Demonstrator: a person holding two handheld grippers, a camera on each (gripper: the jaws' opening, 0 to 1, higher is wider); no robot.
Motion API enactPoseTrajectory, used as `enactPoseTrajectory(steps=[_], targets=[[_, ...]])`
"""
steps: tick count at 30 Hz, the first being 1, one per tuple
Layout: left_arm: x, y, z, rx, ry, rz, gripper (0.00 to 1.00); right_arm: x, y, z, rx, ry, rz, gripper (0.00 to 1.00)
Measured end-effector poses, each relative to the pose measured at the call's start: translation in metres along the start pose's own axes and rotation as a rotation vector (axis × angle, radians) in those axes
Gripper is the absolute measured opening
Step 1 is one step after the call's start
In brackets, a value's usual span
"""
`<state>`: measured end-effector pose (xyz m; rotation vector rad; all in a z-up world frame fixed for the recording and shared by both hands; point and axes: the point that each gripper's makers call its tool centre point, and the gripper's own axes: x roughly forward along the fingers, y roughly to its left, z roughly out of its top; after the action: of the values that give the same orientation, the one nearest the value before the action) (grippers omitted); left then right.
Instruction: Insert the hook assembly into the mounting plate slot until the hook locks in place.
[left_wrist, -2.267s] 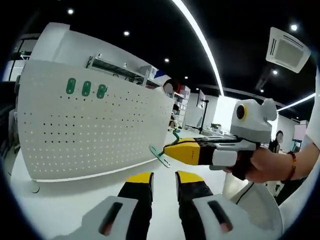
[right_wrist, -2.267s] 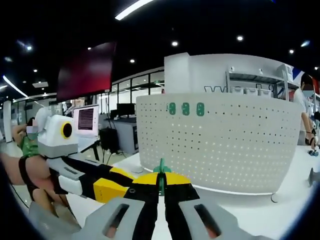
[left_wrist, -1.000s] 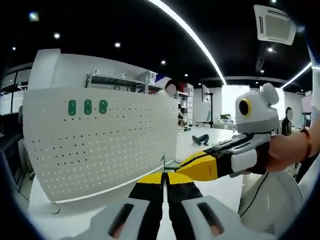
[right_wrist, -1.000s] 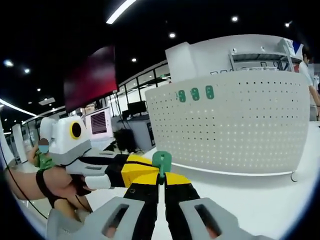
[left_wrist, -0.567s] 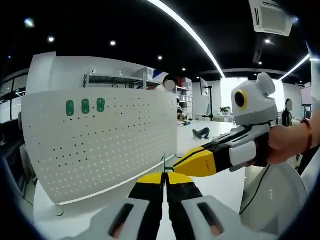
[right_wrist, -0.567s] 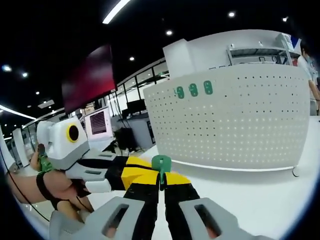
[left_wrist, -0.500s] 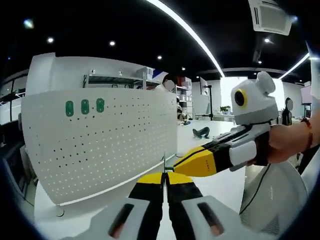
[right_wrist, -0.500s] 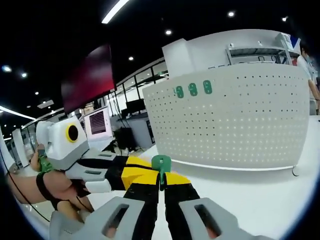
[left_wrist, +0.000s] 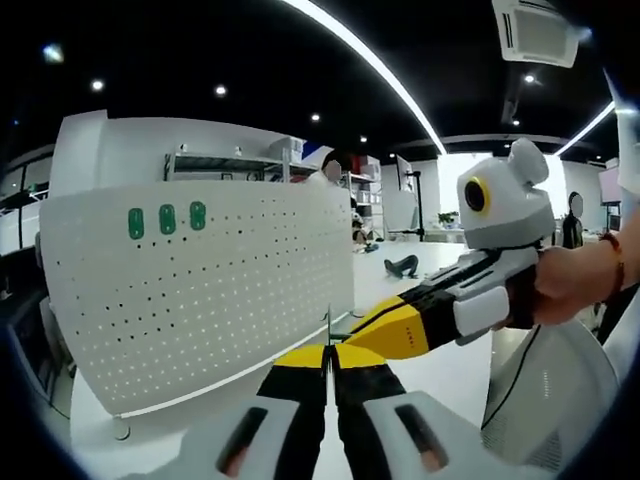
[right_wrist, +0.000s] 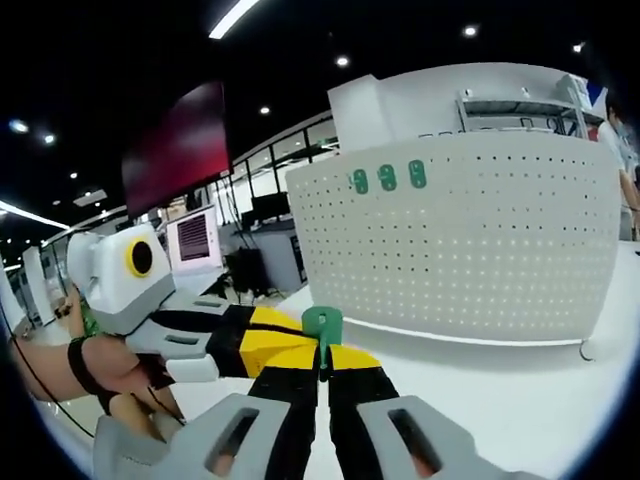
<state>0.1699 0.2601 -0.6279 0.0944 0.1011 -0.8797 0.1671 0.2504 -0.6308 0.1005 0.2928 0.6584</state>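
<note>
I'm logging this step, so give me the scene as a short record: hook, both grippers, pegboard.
hook: green hook, upright, clear of the board, not inserted
right gripper: shut on hook
left gripper: shut, jaw tips meeting the right gripper's tips; a thin upright piece shows between its jaws
pegboard: white perforated board, standing on the table, three green pieces near its top edge

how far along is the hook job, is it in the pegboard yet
Not in yet. Done: three green hooks already sit on the white pegboard. In hand: the right gripper is shut on a green hook, with the left gripper shut beside it. Left: carrying it to the board and locking it in.
</note>
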Motion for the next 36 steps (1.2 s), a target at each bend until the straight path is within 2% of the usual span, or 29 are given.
enactPoseTrajectory(steps=[5,9,13,15,18,21,23,30,36], targets=[[-0.001,0.004,-0.001,-0.022,-0.003,0.008,0.02,0.003,0.004,0.001,-0.061,0.01,-0.013,0.01],[-0.002,0.006,0.001,-0.039,-0.006,0.011,0.03,0.004,0.003,0.002,-0.057,0.008,-0.014,0.01],[-0.003,0.009,-0.009,-0.031,0.032,0.015,0.12,0.003,0.004,0.004,-0.057,0.001,-0.016,0.01],[-0.005,0.009,-0.008,-0.034,0.021,0.018,0.15,0.002,0.002,0.005,-0.061,-0.002,-0.023,0.01],[-0.007,0.006,-0.009,-0.047,0.017,0.01,0.13,0.001,-0.002,0.008,-0.054,-0.012,-0.041,0.01],[-0.009,0.004,-0.012,-0.057,0.02,0.006,0.16,0.002,-0.004,0.01,-0.062,-0.015,-0.057,0.01],[-0.012,0.001,-0.015,-0.048,0.029,-0.001,0.16,0.002,-0.007,0.013,-0.086,-0.017,-0.071,0.01],[-0.025,0.006,-0.022,-0.061,0.035,0.01,0.19,0.006,-0.016,0.027,-0.088,-0.041,-0.113,0.01],[-0.033,0.009,-0.021,-0.061,0.032,0.009,0.23,0.007,-0.025,0.037,-0.085,-0.065,-0.15,0.01]])
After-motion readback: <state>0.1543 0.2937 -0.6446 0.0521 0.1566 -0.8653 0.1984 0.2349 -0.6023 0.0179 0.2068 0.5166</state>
